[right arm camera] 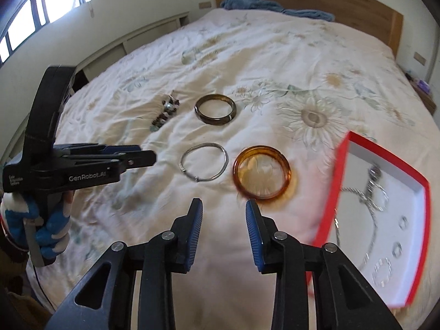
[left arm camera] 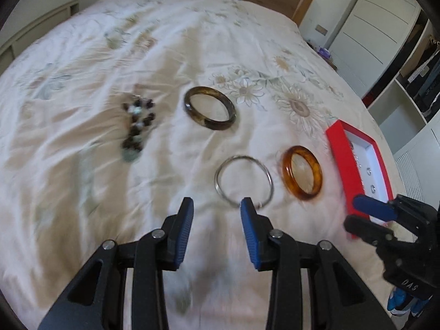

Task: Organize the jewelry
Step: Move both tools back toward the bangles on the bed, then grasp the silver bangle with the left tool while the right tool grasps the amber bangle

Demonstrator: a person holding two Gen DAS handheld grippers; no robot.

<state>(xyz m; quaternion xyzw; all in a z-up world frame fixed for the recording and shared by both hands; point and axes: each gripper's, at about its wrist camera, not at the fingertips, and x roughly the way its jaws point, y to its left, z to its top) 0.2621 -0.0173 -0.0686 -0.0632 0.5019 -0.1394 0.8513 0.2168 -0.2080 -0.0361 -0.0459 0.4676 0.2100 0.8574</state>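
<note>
On the bed (right arm camera: 275, 55), over a floral quilt, we list five lots. Far left: a beaded bracelet (left arm camera: 137, 126) of dark and pale beads, bunched in a loose heap. To its right: a dark mottled bangle (left arm camera: 210, 108), lying flat. Nearer: a thin silver bangle (right arm camera: 204, 162), flat, and just to its right an amber bangle (right arm camera: 261, 176), the two close but apart. At the right edge: a red box (right arm camera: 357, 148) with a white lining, holding a chain and several small rings, blurred. We hold our left gripper (left arm camera: 216, 205) above the quilt just near the silver bangle, jaws apart with nothing between them. Our right gripper (right arm camera: 224, 206) hangs just near the amber bangle, jaws likewise apart and empty. A gloved hand (right arm camera: 52, 233) grasps the left gripper's handle.
</note>
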